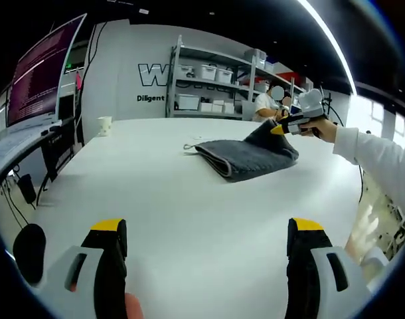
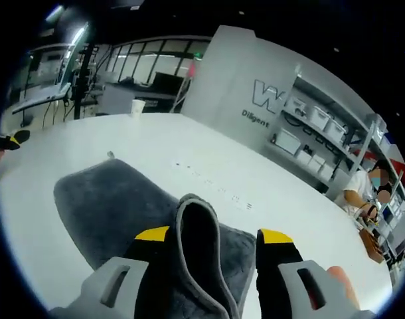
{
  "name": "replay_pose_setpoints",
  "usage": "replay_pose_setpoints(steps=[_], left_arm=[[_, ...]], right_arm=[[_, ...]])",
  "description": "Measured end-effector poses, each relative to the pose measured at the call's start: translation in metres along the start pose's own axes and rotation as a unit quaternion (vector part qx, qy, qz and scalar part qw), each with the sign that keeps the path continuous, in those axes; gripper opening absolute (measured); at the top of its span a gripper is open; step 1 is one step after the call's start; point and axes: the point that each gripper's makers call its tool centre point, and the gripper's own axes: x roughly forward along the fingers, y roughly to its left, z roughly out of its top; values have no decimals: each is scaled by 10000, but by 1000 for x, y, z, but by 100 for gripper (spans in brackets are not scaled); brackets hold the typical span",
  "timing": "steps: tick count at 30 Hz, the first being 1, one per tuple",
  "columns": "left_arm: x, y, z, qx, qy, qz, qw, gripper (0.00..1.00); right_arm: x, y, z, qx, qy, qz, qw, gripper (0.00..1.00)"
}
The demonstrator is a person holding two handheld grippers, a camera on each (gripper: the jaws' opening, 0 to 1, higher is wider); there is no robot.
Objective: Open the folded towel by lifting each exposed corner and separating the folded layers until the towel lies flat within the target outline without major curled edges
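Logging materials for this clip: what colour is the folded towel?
Dark grey towel, plain with no pattern; clearest in the left gripper view.

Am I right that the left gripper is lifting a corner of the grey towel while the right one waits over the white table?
Sides swapped. In the left gripper view, the right gripper lifts the grey towel corner; the left gripper waits, open, over the white table.
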Motion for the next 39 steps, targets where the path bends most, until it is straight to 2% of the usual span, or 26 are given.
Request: replay_pose_setpoints(steps=[6, 12, 20, 23, 27, 33, 39], left_arm=[[1, -1, 0, -5, 0, -19, 10000, 100], [1, -1, 0, -22, -8, -18, 10000, 100], [1, -1, 2, -5, -42, -38, 10000, 100], [2, 0, 1, -14, -36, -33, 10000, 100], [3, -1, 1, -27, -29, -24, 10000, 100], [7, -4, 0, 9, 4, -92, 10000, 100], [11, -8, 1, 46, 19, -153, 9999, 100]], right_arm=[[-2, 3, -1, -16, -24, 71, 10000, 18], [-2, -1, -1, -209, -43, -66, 9997, 2], [6, -23, -7, -203, 69, -383, 9990, 0], [11, -37, -19, -4, 279, -583, 9979, 0], [18, -56, -31, 146, 377, -858, 9955, 0], [31, -68, -47, 229, 569, -1019, 9929, 0], [52, -76, -73, 337, 886, -1240, 9877, 0]])
